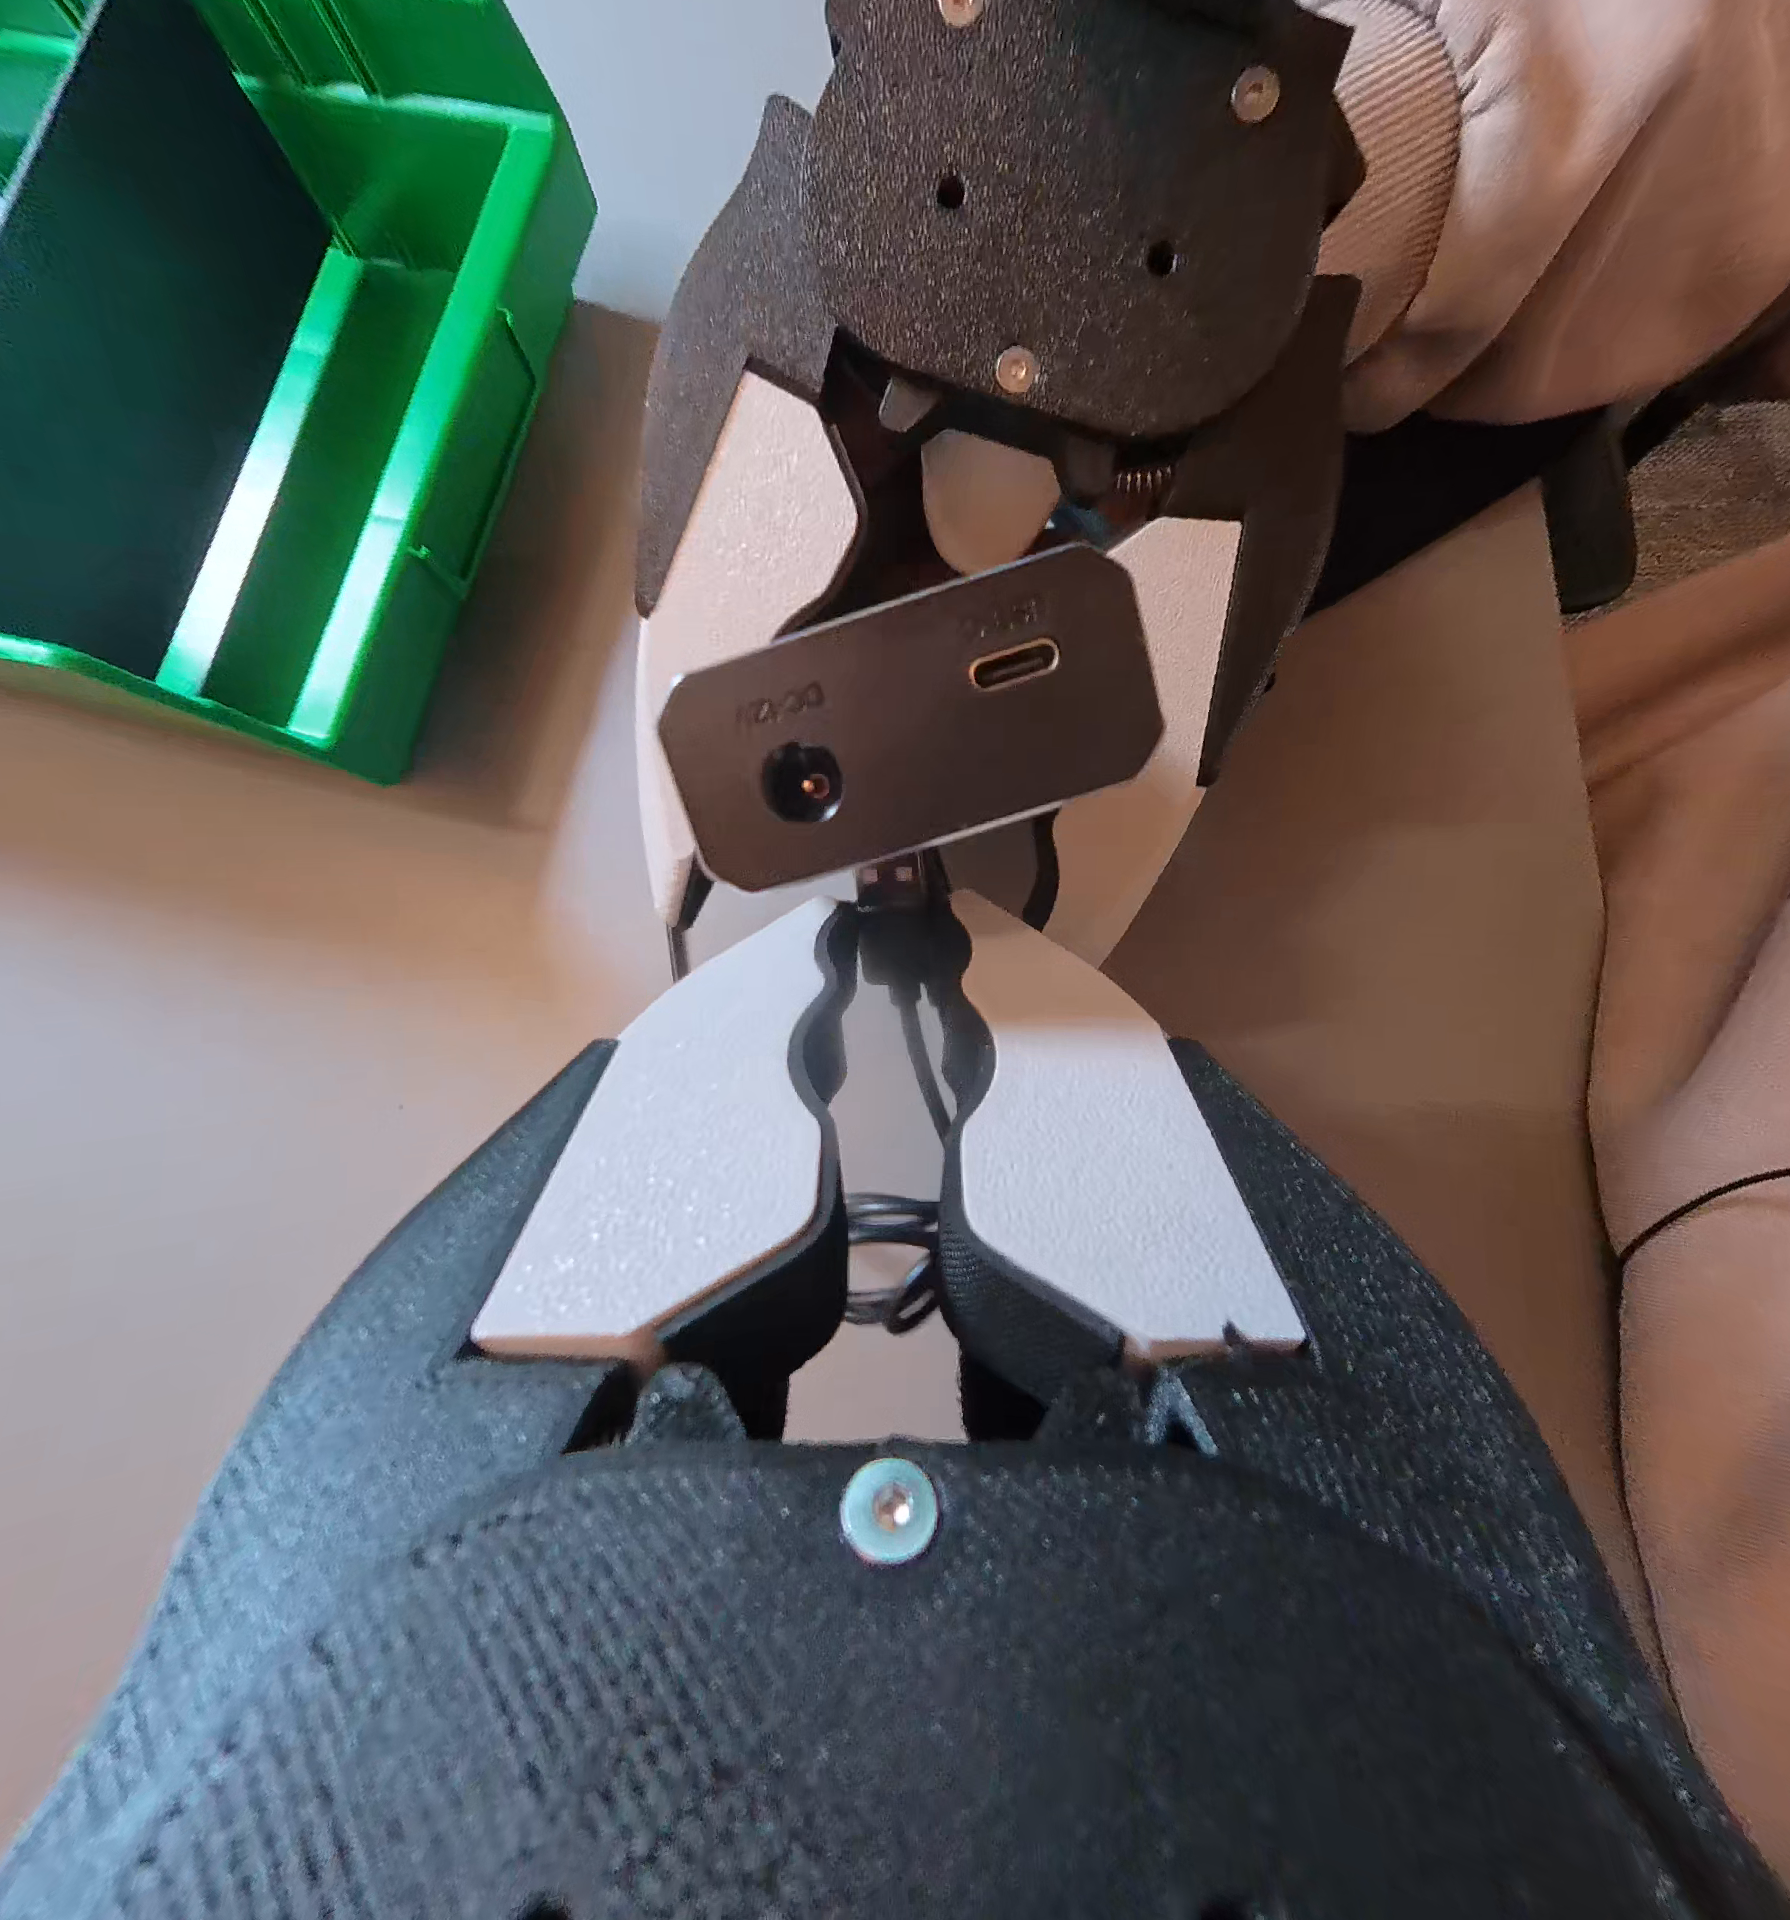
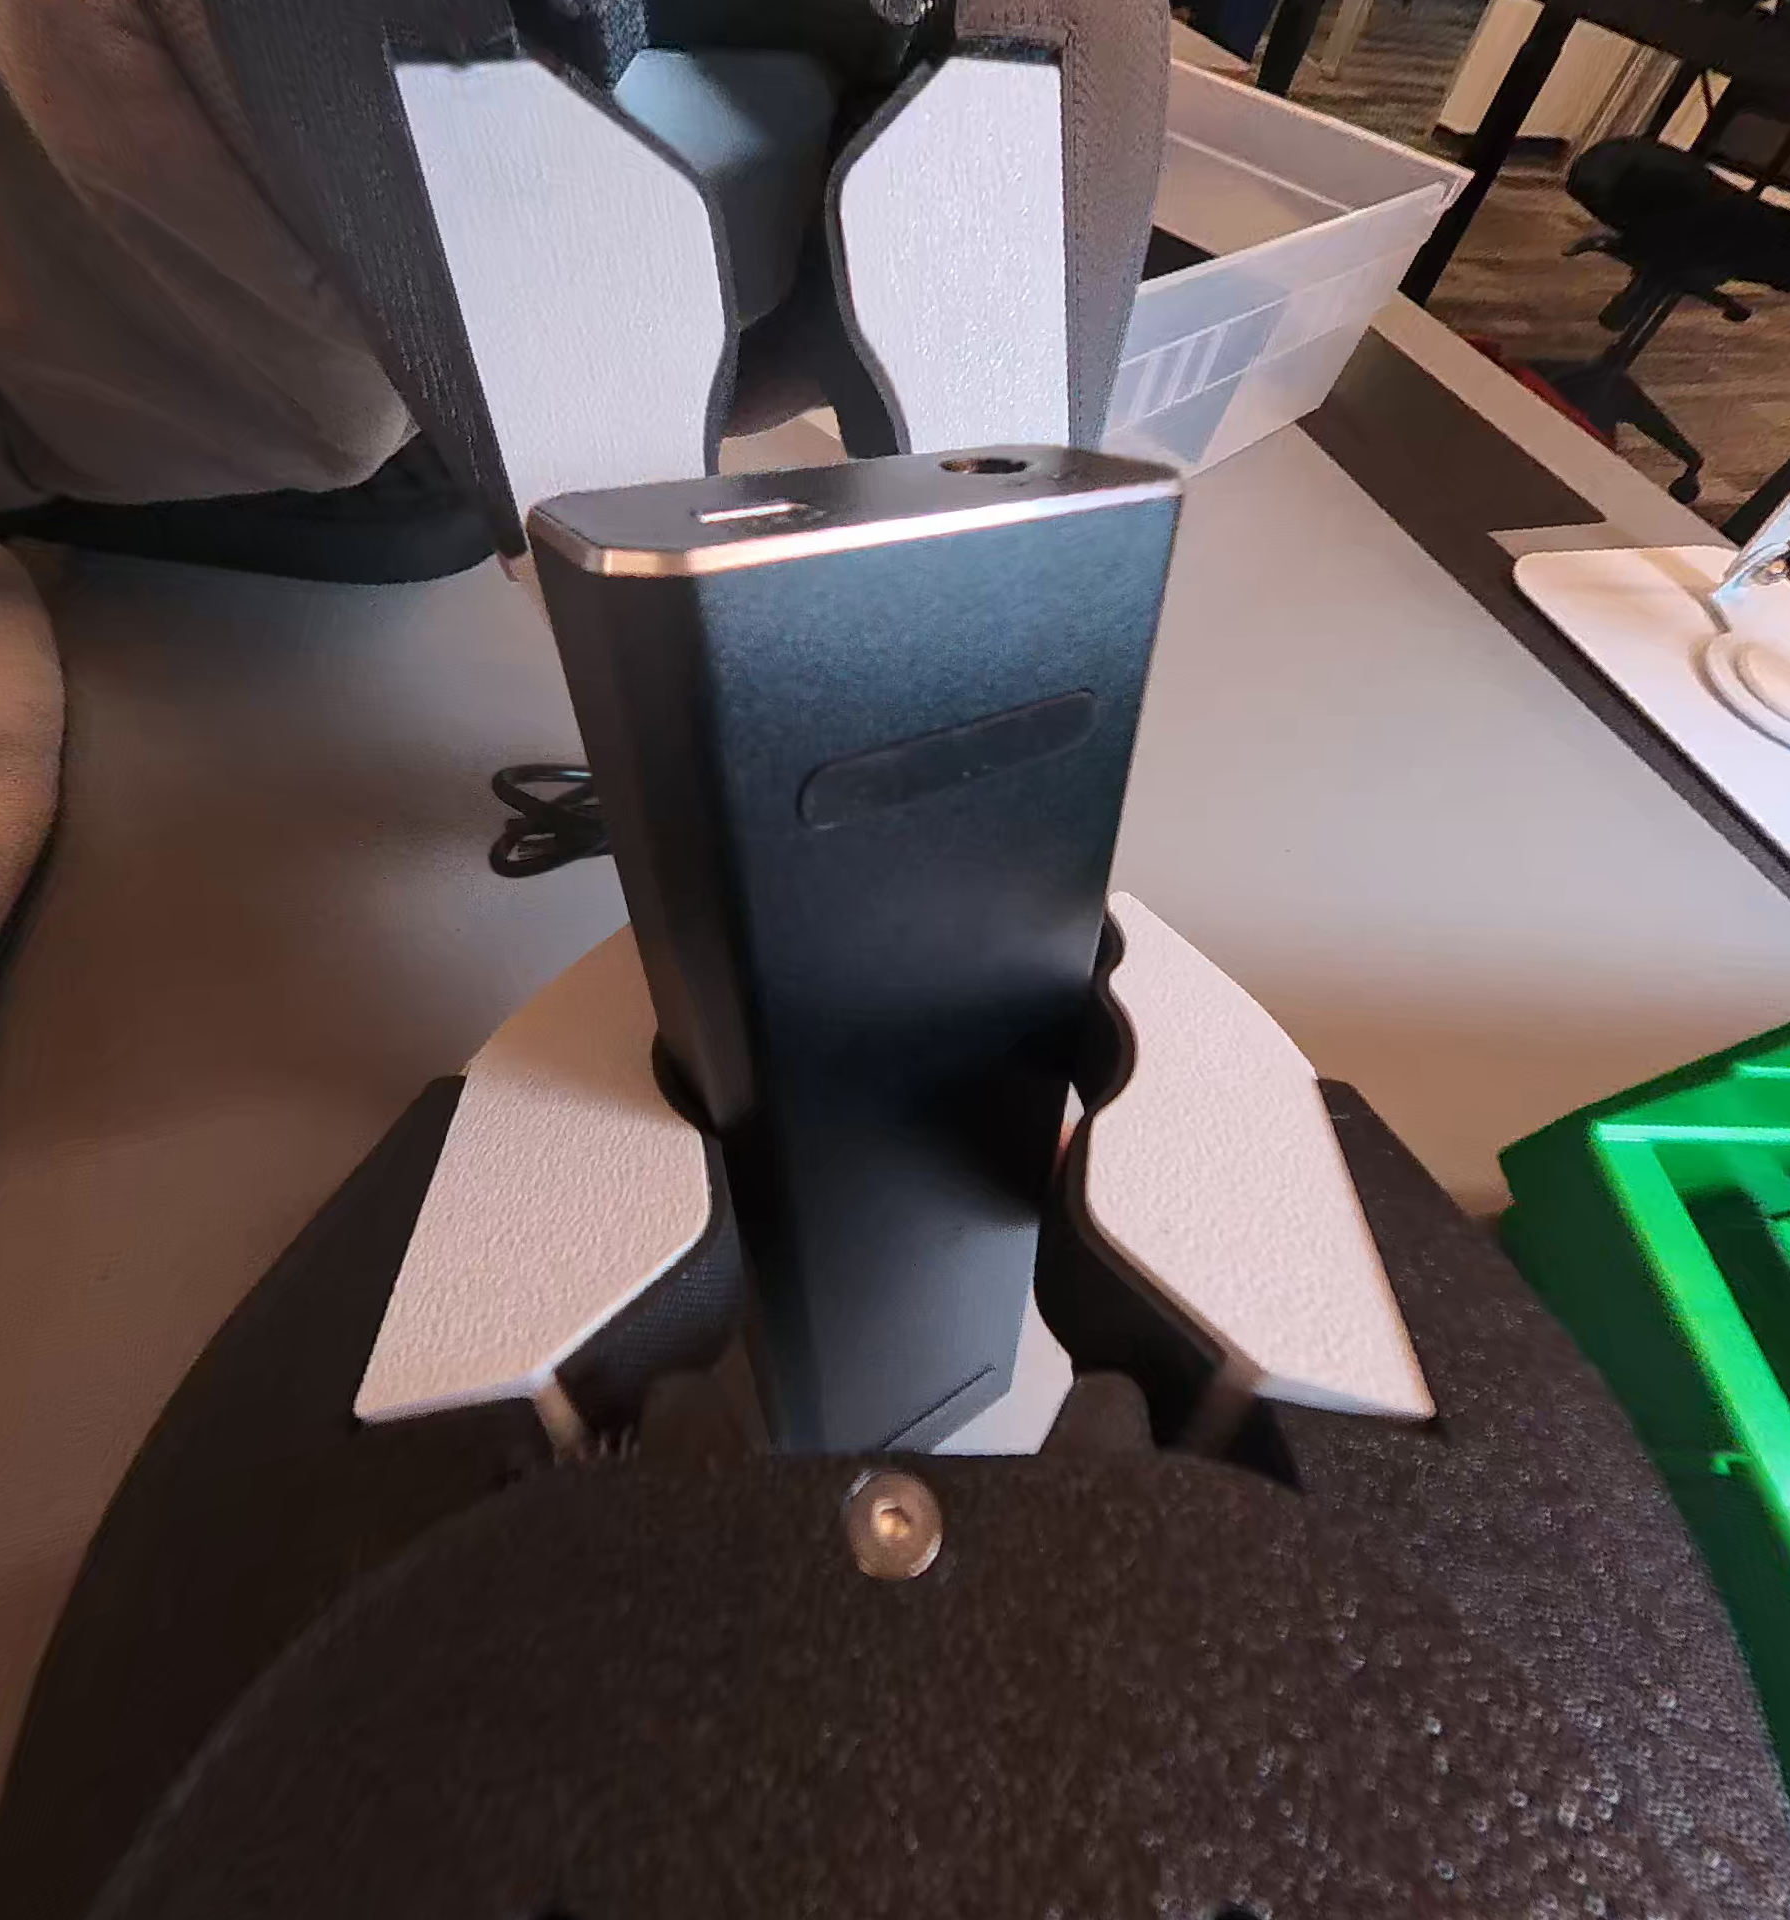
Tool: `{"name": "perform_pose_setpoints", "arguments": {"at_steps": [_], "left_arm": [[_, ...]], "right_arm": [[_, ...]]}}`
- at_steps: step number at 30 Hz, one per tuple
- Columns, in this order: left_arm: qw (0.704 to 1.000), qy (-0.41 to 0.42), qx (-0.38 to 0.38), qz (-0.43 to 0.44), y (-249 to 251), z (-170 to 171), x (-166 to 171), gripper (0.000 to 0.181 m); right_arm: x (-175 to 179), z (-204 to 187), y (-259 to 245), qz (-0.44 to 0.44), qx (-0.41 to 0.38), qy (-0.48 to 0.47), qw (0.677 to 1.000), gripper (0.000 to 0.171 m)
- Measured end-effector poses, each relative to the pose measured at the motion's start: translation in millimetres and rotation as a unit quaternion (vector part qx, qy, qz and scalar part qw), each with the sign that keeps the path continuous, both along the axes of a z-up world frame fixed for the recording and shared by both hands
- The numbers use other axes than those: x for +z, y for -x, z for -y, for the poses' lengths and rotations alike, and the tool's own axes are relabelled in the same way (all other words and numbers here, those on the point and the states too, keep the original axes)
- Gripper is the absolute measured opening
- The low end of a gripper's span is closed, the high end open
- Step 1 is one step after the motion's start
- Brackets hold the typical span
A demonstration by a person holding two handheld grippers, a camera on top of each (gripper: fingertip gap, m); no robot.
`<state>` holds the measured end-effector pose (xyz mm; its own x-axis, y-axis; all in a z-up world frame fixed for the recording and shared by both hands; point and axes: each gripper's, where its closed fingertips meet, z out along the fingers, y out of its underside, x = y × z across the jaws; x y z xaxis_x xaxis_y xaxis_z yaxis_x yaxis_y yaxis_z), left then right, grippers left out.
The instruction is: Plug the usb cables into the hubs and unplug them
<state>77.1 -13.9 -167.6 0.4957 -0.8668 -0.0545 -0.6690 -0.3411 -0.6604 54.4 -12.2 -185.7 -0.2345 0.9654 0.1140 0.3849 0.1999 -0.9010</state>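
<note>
My right gripper (image 2: pixel 875 1049) is shut on a dark metal hub (image 2: pixel 870 810) and holds it upright above the table. In the left wrist view the hub's end face (image 1: pixel 912 727) shows a round socket and a small oval port. My left gripper (image 1: pixel 896 930) is shut on a black USB plug (image 1: pixel 896 883) with its cable (image 1: pixel 917 1049) trailing back between the fingers. The plug's metal tip sits right under the hub; whether it is in a port is hidden. The left gripper also shows behind the hub in the right wrist view (image 2: pixel 777 405).
A green bin (image 1: pixel 247 416) stands on the table at the left, also in the right wrist view (image 2: pixel 1701 1299). A coiled black cable (image 2: pixel 543 826) lies on the table. A clear plastic tub (image 2: pixel 1275 281) and a white lamp base (image 2: pixel 1691 644) sit farther off. A person's beige sleeve (image 1: pixel 1701 935) is at the right. Left and right tips are no more than a few centimetres apart.
</note>
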Motion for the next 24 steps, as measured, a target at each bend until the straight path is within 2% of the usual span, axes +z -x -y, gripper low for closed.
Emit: {"name": "perform_pose_setpoints", "arguments": {"at_steps": [10,16,24], "left_arm": [[0.999,0.005,0.022,-0.036,3.0,0.2,-3.8,0.014],[1.0,-0.003,0.028,-0.006,4.1,-2.9,5.5,0.014],[0.998,-0.038,0.026,-0.039,3.5,-5.9,6.0,0.014]], "right_arm": [[-1.8,-0.9,4.8,0.0,-0.017,-0.001,1.0,0.069],[5.1,-8.4,6.8,-0.016,-0.049,-0.042,0.998,0.07],[0.8,-15.5,3.3,0.0,-0.066,-0.118,0.991,0.07]]}}
